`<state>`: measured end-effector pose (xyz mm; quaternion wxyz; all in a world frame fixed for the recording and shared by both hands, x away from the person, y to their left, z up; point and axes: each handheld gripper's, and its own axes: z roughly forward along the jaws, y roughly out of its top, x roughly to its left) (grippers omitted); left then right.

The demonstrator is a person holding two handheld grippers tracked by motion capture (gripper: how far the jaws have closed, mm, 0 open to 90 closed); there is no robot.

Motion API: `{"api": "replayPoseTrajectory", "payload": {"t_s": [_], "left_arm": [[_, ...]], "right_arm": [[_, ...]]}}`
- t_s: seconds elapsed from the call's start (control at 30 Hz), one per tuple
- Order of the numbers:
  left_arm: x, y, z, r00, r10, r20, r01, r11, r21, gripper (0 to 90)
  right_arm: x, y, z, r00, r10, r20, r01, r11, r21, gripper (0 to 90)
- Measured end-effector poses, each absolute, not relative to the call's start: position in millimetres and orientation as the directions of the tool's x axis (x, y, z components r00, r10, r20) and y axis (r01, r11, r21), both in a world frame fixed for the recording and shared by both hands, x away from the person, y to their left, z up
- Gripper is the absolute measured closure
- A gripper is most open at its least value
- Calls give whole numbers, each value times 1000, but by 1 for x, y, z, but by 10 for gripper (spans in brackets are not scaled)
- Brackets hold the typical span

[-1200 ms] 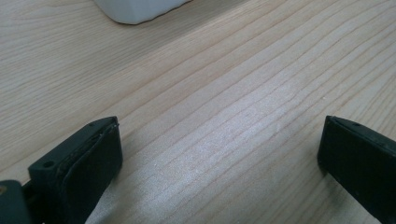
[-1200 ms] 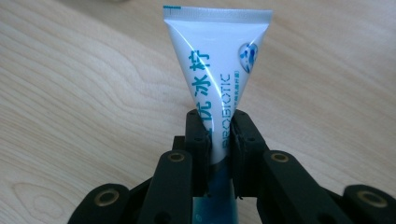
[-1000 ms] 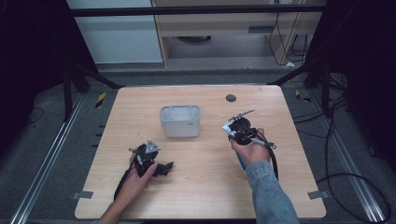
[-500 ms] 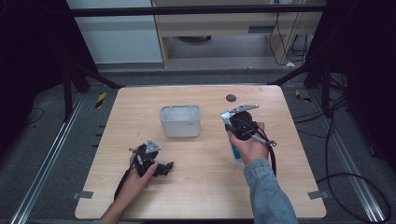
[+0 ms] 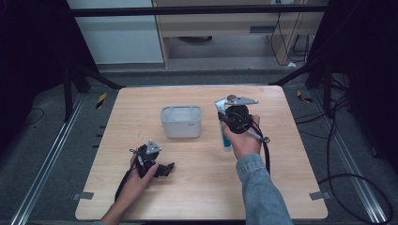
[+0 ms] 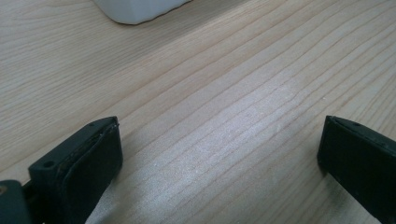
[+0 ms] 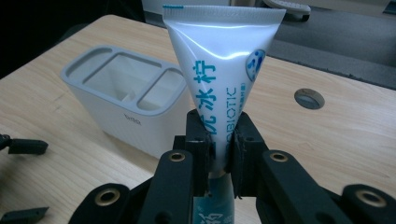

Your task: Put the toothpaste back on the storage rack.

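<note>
Light wooden table (image 5: pixel 197 187), round grommet hole (image 7: pixel 309 98) near far edge at 1 o'clock. White plastic three-compartment holder (image 5: pixel 181 121) at centre. Right gripper (image 7: pixel 219 140) at holder's 3 o'clock, fingers pinching white tube with blue lettering (image 7: pixel 219 60), crimped end up. Left gripper (image 5: pixel 151 161) resting at holder's 7 o'clock, well apart, fingers (image 6: pixel 79 163) spread over bare wood.

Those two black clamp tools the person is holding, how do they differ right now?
The right gripper is shut on a white toothpaste tube, while the left gripper stands open with nothing between its jaws. In the high view the right gripper is raised beside the white holder; the left gripper sits low over the bare table. Both have two black jaws and a trailing cable.
</note>
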<state>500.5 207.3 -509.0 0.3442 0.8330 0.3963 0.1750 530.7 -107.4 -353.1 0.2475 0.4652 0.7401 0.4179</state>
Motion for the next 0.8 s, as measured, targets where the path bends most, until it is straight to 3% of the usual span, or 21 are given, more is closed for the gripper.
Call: {"api": "replayPoseTrajectory", "payload": {"t_s": [0.8], "left_arm": [[501, 207, -509, 621, 783, 20, 541, -448, 712, 0]], "right_arm": [[540, -94, -307, -435, 901, 5, 382, 179, 907, 795]]}}
